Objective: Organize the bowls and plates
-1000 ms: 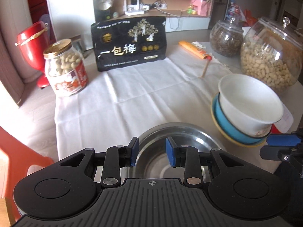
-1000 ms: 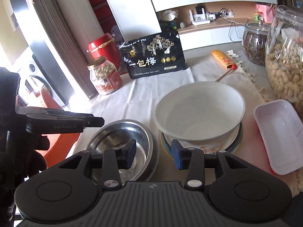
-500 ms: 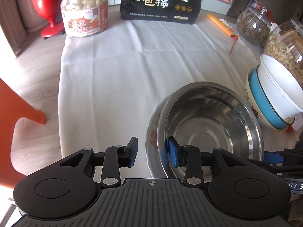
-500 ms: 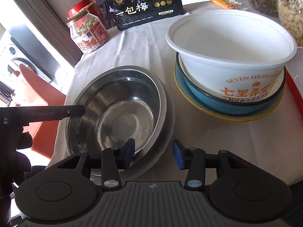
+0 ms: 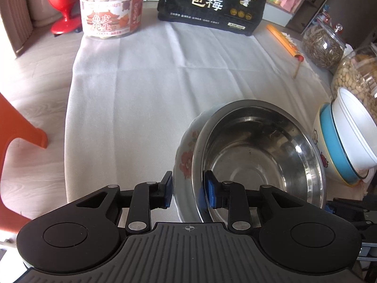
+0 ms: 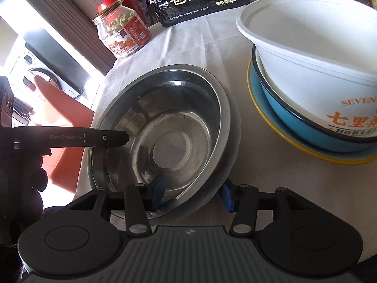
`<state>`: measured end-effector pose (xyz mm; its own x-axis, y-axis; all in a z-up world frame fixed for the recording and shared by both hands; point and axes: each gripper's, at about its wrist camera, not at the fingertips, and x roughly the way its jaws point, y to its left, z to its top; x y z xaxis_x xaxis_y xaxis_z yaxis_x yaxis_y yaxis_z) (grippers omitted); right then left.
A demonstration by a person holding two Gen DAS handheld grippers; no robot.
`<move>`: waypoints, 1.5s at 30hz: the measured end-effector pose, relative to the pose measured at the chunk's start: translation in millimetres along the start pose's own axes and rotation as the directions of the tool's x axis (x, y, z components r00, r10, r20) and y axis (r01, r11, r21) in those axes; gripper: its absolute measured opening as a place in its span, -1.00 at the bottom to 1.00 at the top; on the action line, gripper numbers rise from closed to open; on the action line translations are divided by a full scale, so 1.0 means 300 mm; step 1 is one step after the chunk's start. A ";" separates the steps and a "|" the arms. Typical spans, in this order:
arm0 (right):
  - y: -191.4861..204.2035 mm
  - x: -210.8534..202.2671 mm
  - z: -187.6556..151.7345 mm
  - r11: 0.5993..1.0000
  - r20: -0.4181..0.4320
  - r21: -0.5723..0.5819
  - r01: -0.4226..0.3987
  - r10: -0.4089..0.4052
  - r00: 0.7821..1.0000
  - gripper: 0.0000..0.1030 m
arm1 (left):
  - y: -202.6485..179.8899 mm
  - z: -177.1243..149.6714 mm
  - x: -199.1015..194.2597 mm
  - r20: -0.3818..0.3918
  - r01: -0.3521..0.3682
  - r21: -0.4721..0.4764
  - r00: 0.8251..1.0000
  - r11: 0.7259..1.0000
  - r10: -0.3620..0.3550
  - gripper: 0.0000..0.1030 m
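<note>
Both grippers have dropped toward the steel bowl (image 5: pixel 256 155), which sits nested in a flowered dish (image 5: pixel 186 162) on the white cloth (image 5: pixel 146 89). At its nine o'clock edge the left gripper (image 5: pixel 188 192), jaws just closing, straddles both rims; whether the pads press I cannot tell. At six o'clock the right gripper (image 6: pixel 192 194), jaws just widening, stands spread across the rims. At three o'clock sits the stacked white tub (image 6: pixel 313 54).

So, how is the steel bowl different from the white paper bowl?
The steel bowl is shiny metal with no print; the white paper bowl is matte with orange lettering. The steel bowl sits in a floral dish; the paper bowl tops a blue bowl on a yellow-rimmed plate. Both are empty.
</note>
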<state>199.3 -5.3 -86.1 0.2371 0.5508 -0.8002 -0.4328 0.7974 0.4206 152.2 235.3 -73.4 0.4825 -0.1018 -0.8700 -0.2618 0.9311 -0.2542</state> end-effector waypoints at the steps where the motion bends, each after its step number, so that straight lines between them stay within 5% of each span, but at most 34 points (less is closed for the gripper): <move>1: 0.003 0.010 0.014 1.000 0.006 0.001 -0.004 0.004 1.000 -0.04 | 0.014 0.008 0.002 0.010 0.005 -0.026 1.000 1.000 -0.005 -0.40; 8: 0.029 0.036 0.022 0.999 0.077 -0.042 0.028 -0.024 0.997 0.00 | 0.003 0.003 -0.006 0.006 -0.027 0.004 1.000 1.000 0.027 -0.39; 15: -0.002 0.006 0.027 0.999 0.113 -0.020 0.036 -0.033 0.993 -0.03 | 0.032 0.001 -0.007 -0.041 0.013 -0.030 0.999 0.999 -0.015 -0.40; 23: 0.036 0.028 0.041 0.994 0.124 -0.061 0.094 -0.086 0.989 -0.14 | 0.062 0.013 -0.002 -0.010 0.067 -0.064 0.998 0.996 -0.068 -0.33; 36: 0.067 -0.025 0.014 0.984 0.187 -0.110 0.142 -0.120 0.975 -0.14 | 0.068 0.024 -0.110 -0.003 0.043 -0.111 0.999 0.993 -0.043 -0.52; 40: 0.093 -0.059 -0.006 0.974 0.246 -0.150 0.172 -0.131 0.960 -0.46 | 0.057 0.022 -0.108 -0.010 0.034 -0.093 0.999 0.995 -0.035 -0.58; 45: 0.101 -0.073 -0.010 0.972 0.255 -0.169 0.164 -0.118 0.960 -0.51 | 0.034 0.008 -0.116 -0.004 -0.020 -0.063 1.000 0.998 0.020 -0.58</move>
<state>178.3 6.1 -57.1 0.5003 0.4974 -0.7087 -0.5285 0.8238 0.2050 134.9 249.3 -44.8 0.4738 -0.0851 -0.8765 -0.3234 0.9089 -0.2631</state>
